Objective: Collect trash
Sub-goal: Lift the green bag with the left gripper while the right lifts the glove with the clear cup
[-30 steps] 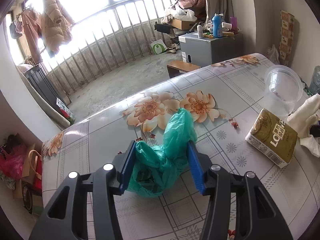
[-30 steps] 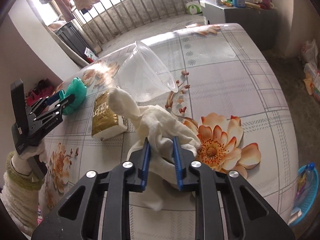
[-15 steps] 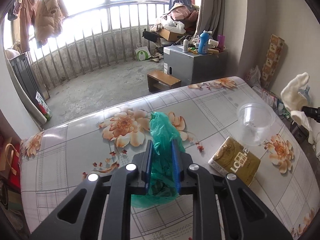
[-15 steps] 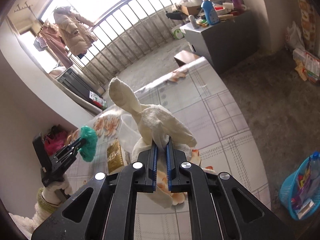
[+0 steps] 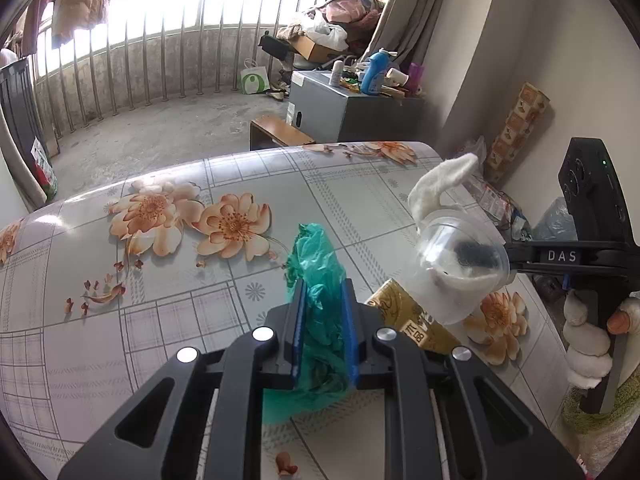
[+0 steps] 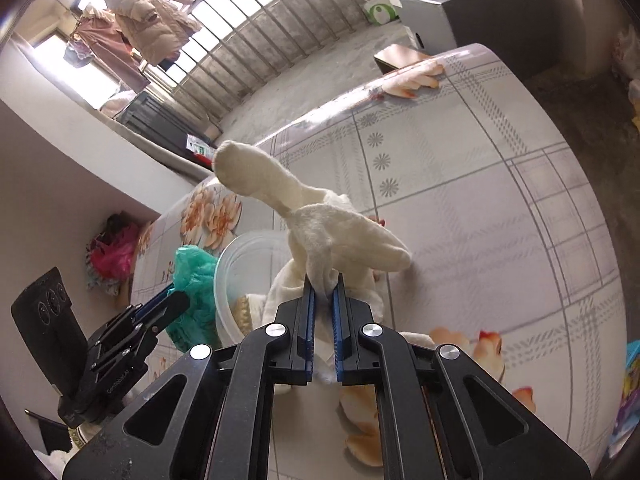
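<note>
My left gripper (image 5: 322, 286) pinches a crumpled green plastic bag (image 5: 316, 264) between its blue pads, the jaws still closing, a little above the flowered table (image 5: 120, 320). From the right wrist view the same gripper (image 6: 176, 300) and bag (image 6: 192, 272) show at the lower left. My right gripper (image 6: 323, 284) is shut on a white cloth (image 6: 332, 232) whose end sticks upward. A clear plastic cup (image 5: 456, 276) lies tipped beside the cloth and hides the right gripper's tips in the left wrist view. Part of the cloth sits inside the cup (image 6: 232, 272). A gold packet (image 5: 412, 320) lies under the cup.
A blue basket (image 6: 632, 384) holding trash stands on the floor past the table's right edge. Beyond the far edge are a wooden stool (image 5: 276, 132) and a grey cabinet (image 5: 348, 112). A small reddish scrap (image 5: 286, 462) lies near the front. A gloved hand (image 5: 588, 344) holds the right gripper.
The left jaws closed onto the green bag and lifted it slightly. The right gripper raised the cloth off the table, then came back close to the cup, where the cloth now hangs.
</note>
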### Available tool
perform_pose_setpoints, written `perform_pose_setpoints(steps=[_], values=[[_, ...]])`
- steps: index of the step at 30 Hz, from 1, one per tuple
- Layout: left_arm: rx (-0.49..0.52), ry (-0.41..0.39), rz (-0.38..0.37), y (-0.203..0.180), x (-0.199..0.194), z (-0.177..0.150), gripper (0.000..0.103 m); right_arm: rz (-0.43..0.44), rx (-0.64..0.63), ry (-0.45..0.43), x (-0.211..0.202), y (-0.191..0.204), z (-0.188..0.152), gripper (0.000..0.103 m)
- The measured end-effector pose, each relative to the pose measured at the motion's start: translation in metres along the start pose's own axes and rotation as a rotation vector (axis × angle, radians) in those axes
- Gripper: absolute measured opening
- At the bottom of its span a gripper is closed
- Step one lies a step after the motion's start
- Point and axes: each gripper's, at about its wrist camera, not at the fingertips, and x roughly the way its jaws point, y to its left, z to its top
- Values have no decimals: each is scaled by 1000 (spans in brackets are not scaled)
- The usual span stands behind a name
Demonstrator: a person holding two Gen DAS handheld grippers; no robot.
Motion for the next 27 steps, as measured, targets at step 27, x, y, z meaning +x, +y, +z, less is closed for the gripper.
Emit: perform_pose_setpoints(steps=[27], values=[[-19, 153, -290, -82, -77, -121, 0, 116, 223, 14, -110, -39, -134, 6]])
